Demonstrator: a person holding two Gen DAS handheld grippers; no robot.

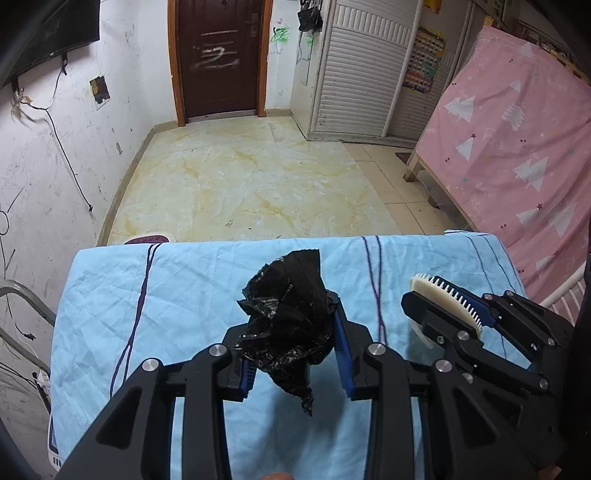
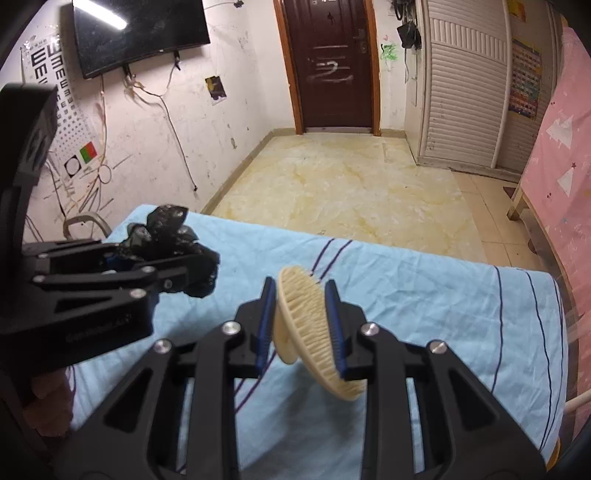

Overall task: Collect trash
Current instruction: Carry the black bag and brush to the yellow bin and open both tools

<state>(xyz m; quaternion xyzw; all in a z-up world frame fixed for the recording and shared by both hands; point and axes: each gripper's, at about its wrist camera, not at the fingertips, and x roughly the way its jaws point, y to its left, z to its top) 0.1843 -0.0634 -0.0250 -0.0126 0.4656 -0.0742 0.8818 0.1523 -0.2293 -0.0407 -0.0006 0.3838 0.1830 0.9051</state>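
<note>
My left gripper (image 1: 295, 343) is shut on a crumpled black plastic bag (image 1: 288, 317) and holds it just above the light blue cloth (image 1: 166, 295) that covers the table. The bag also shows in the right wrist view (image 2: 166, 225). My right gripper (image 2: 301, 314) is shut on a cream oval brush with short bristles (image 2: 314, 332), tilted on edge above the cloth. In the left wrist view the brush (image 1: 447, 299) sits to the right of the bag, in the right gripper (image 1: 443, 306). The left gripper (image 2: 177, 266) shows at left in the right wrist view.
Beyond the table's far edge lies a yellowish tiled floor (image 1: 240, 177) up to a brown door (image 1: 218, 55). A bed with a pink sheet (image 1: 517, 147) stands at the right. A louvred white wardrobe (image 1: 362, 66) stands behind it. A TV (image 2: 136, 33) and loose cables hang on the left wall.
</note>
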